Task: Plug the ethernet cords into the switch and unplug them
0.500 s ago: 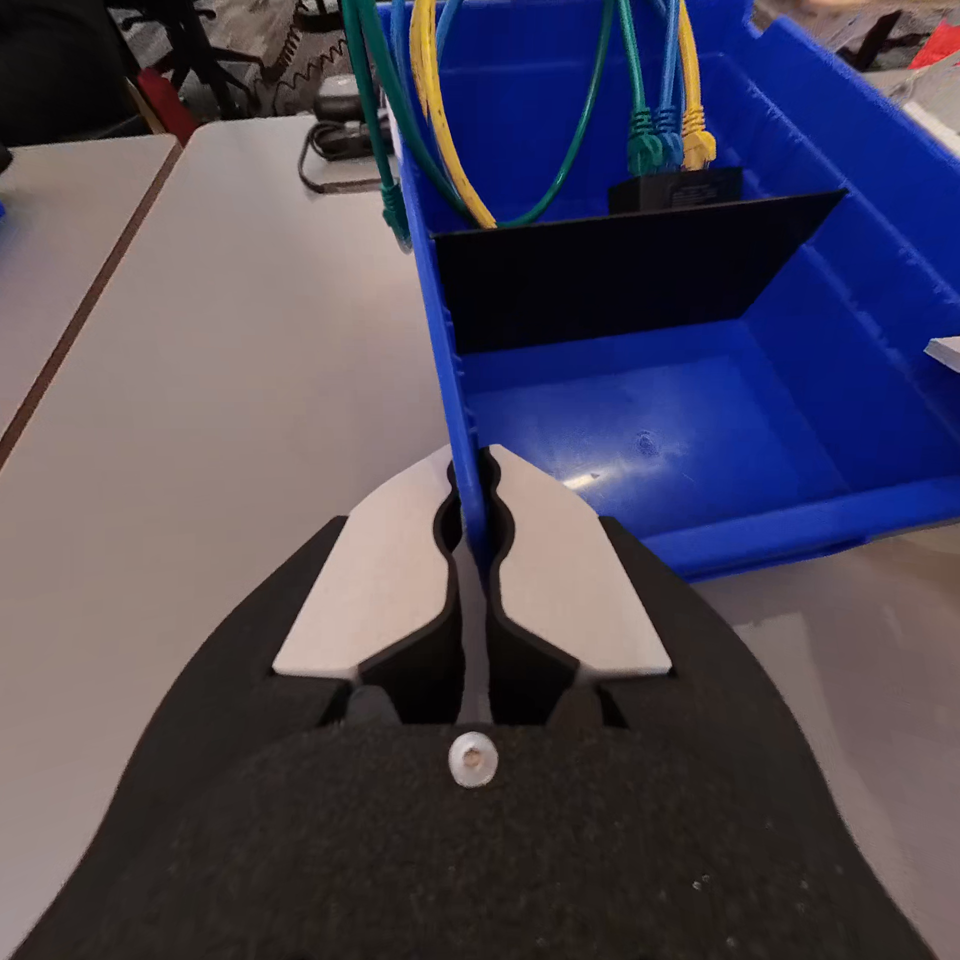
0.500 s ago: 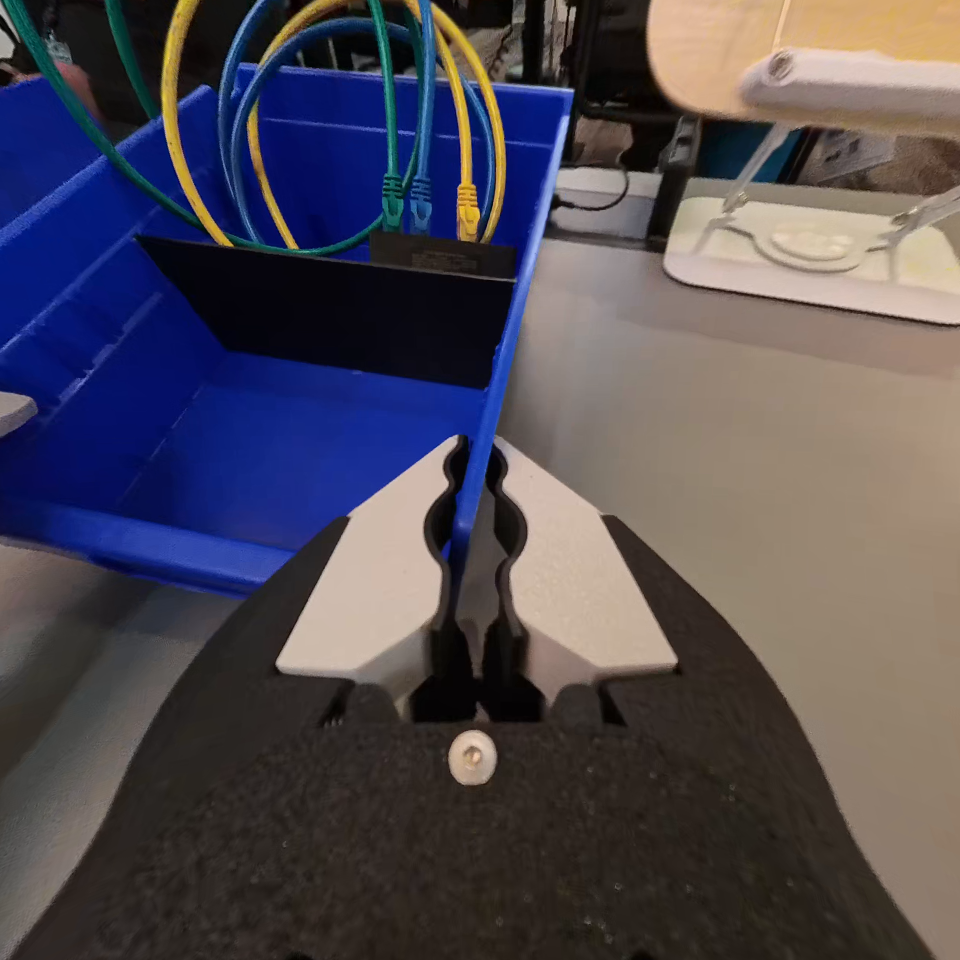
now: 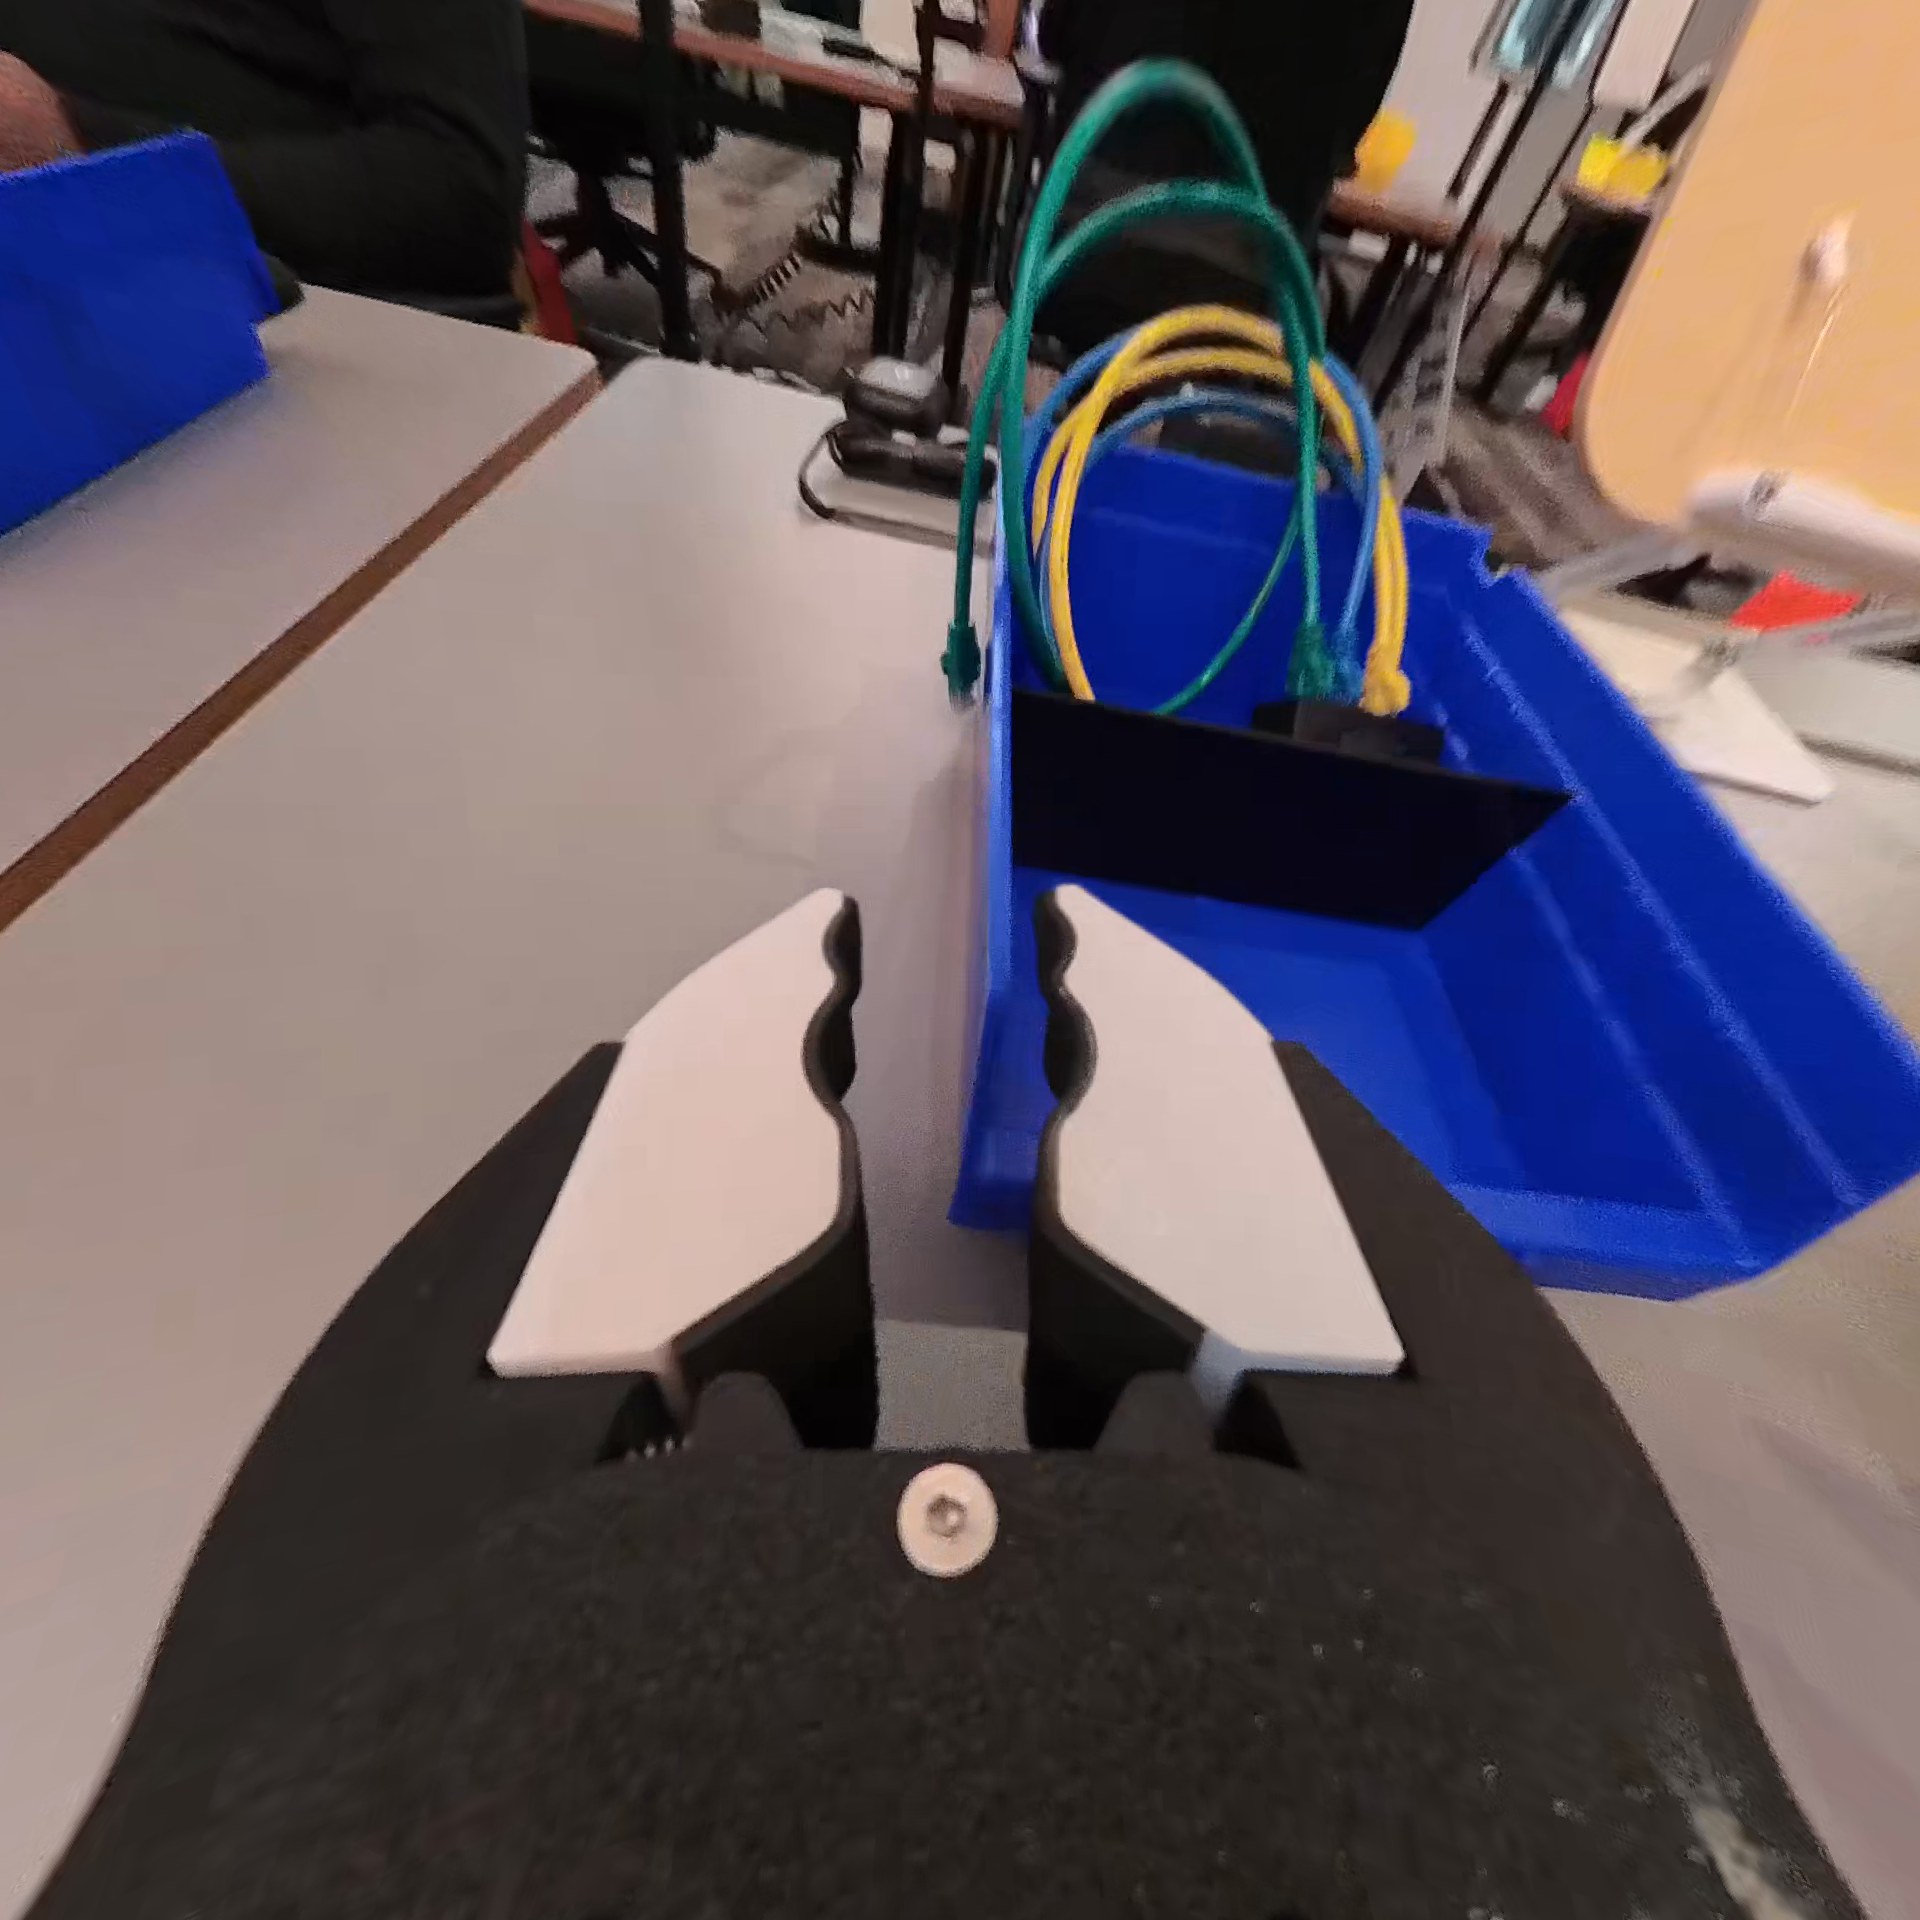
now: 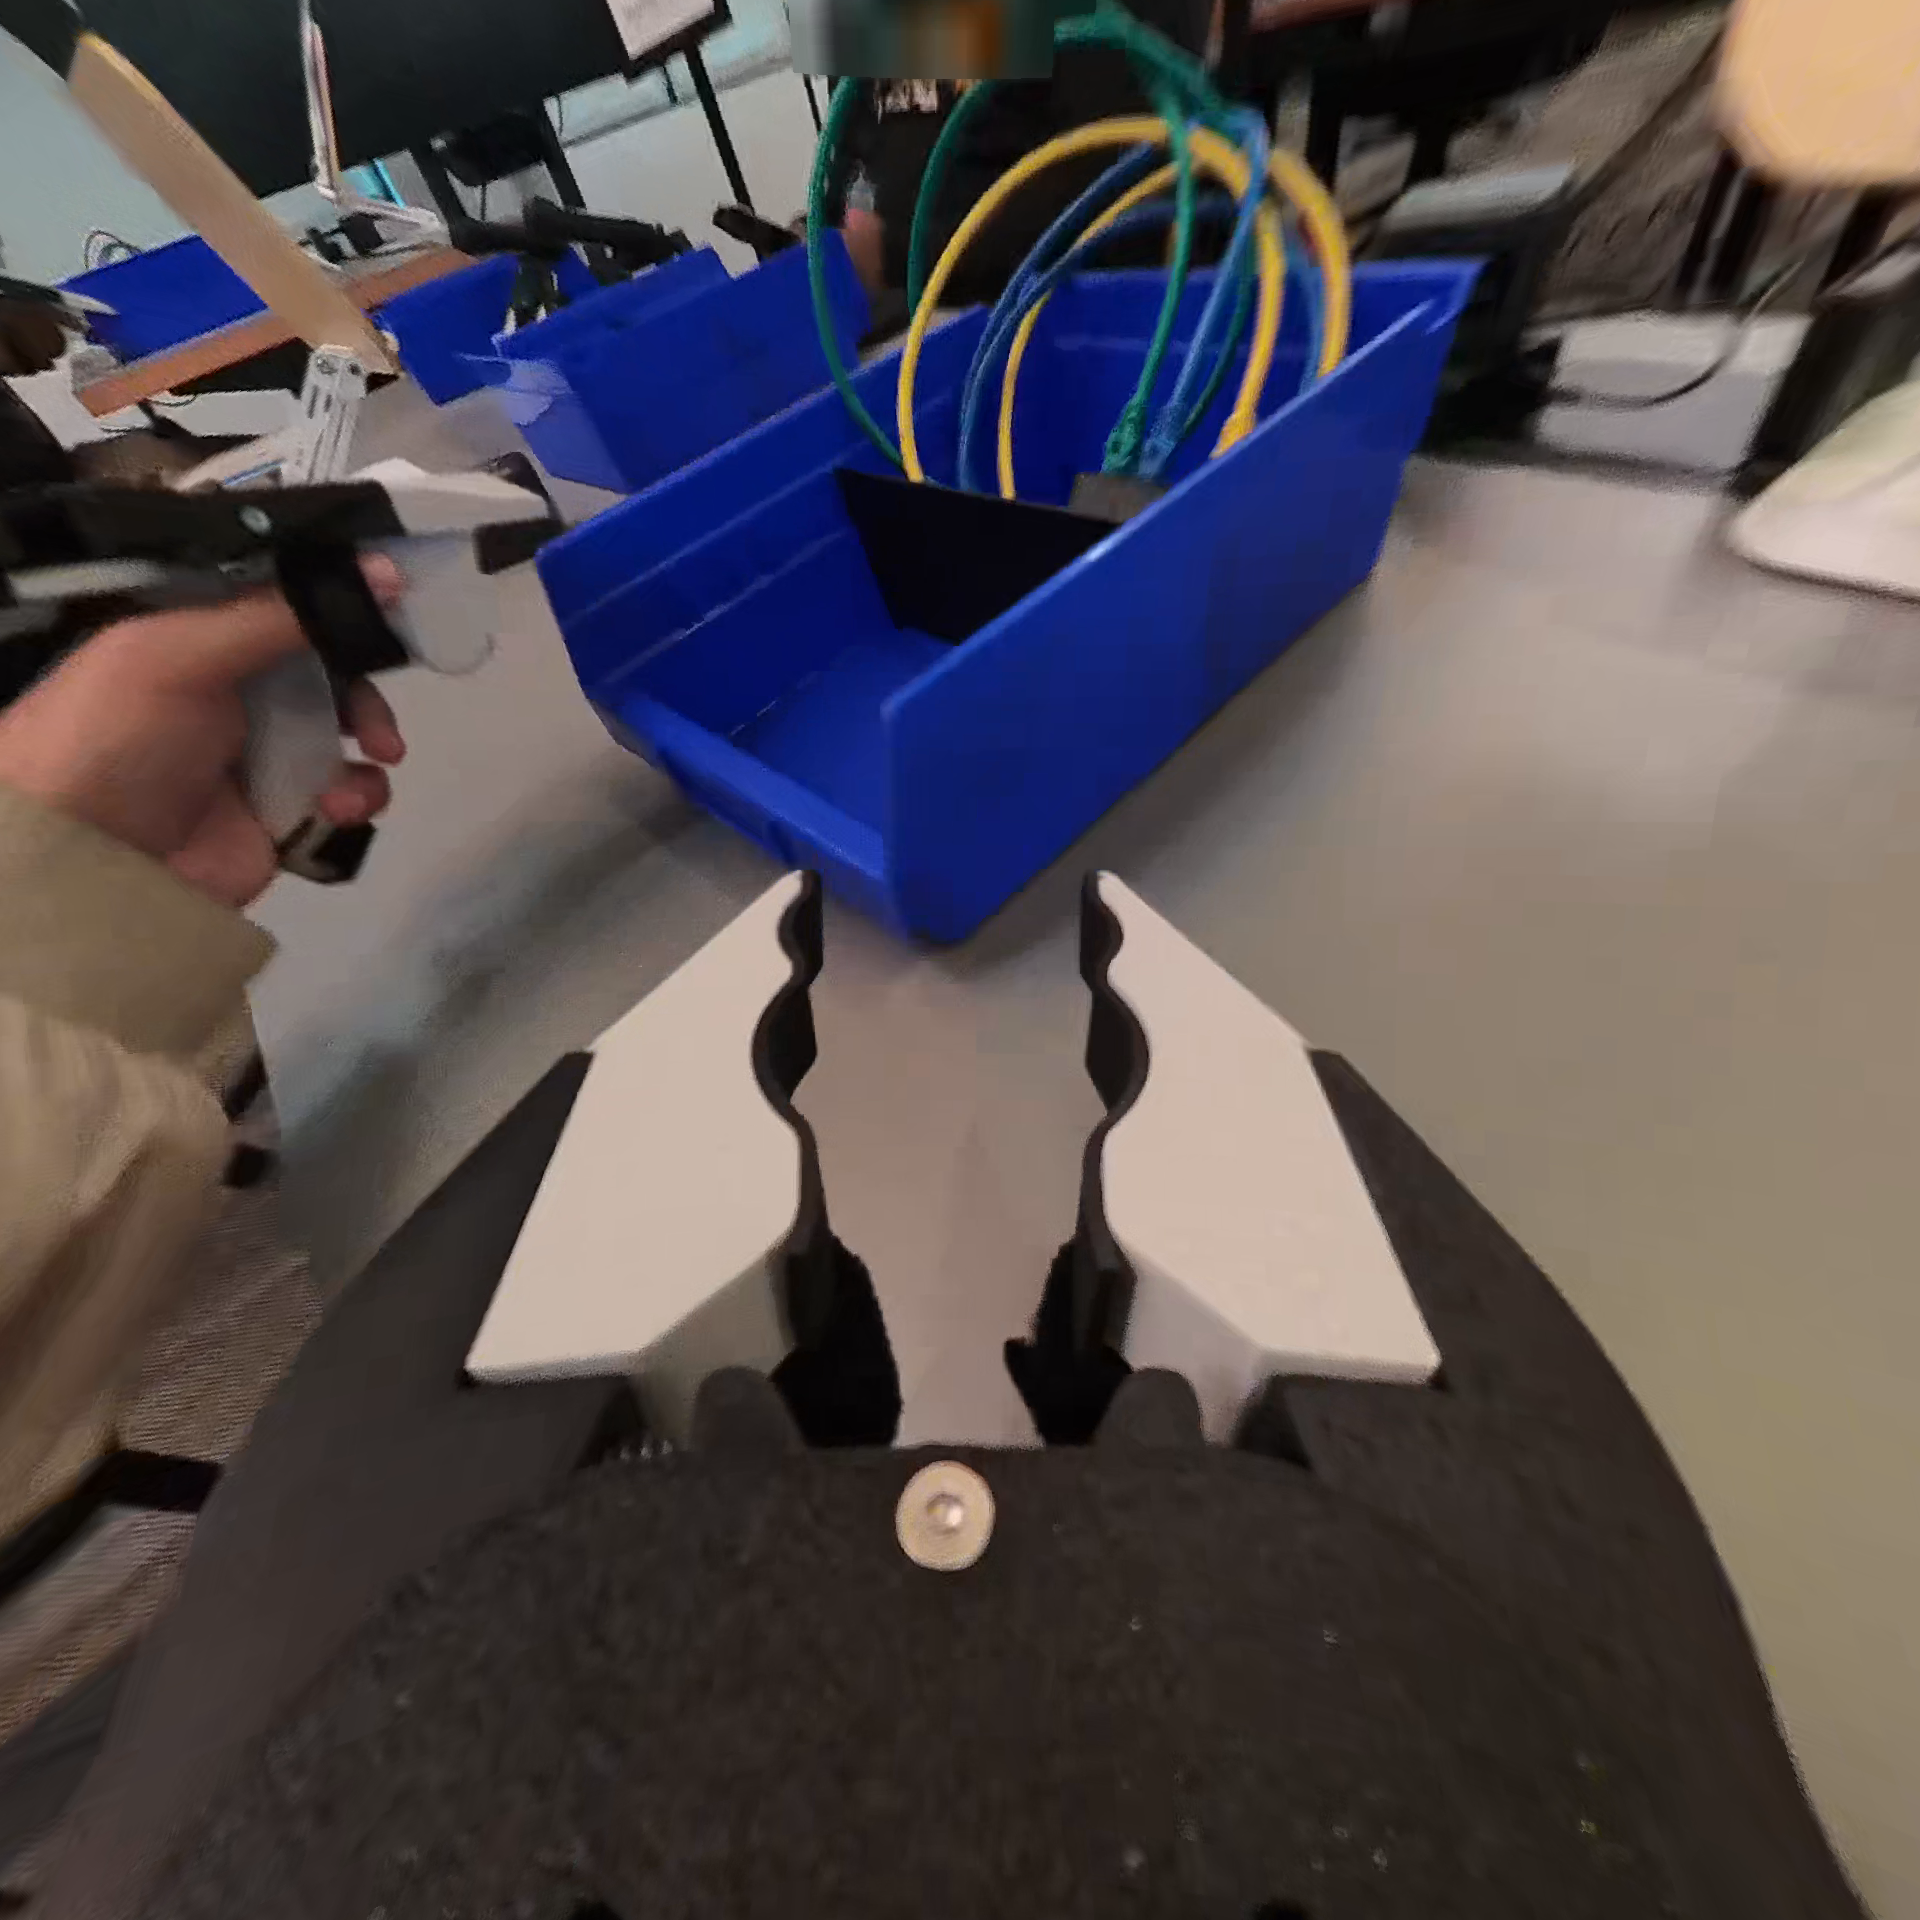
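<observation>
A blue bin [image 3: 1621, 997] [image 4: 1091, 686] stands on the grey table, split by a black divider [image 3: 1247, 821] [image 4: 966, 561]. Behind the divider sits a black switch [image 3: 1351, 732] [image 4: 1117, 494] with a green, a blue and a yellow ethernet cord [image 3: 1382, 665] [image 4: 1236, 426] plugged into its top. One green plug [image 3: 961, 660] hangs loose outside the bin's left wall. My left gripper [image 3: 948, 920] is open and empty, just short of the bin's near left corner. My right gripper [image 4: 948, 894] is open and empty, in front of the bin's near right corner. The left gripper [image 4: 457, 530] also shows in a hand in the right wrist view.
More blue bins [image 4: 665, 353] stand on tables at the back left, and one at the far left [image 3: 114, 312]. A black adapter with a cable [image 3: 894, 426] lies behind the bin. A white stand base [image 3: 1725, 717] sits to the right.
Both grippers have let go of the bin's side walls, opened, and drawn back from the bin.
</observation>
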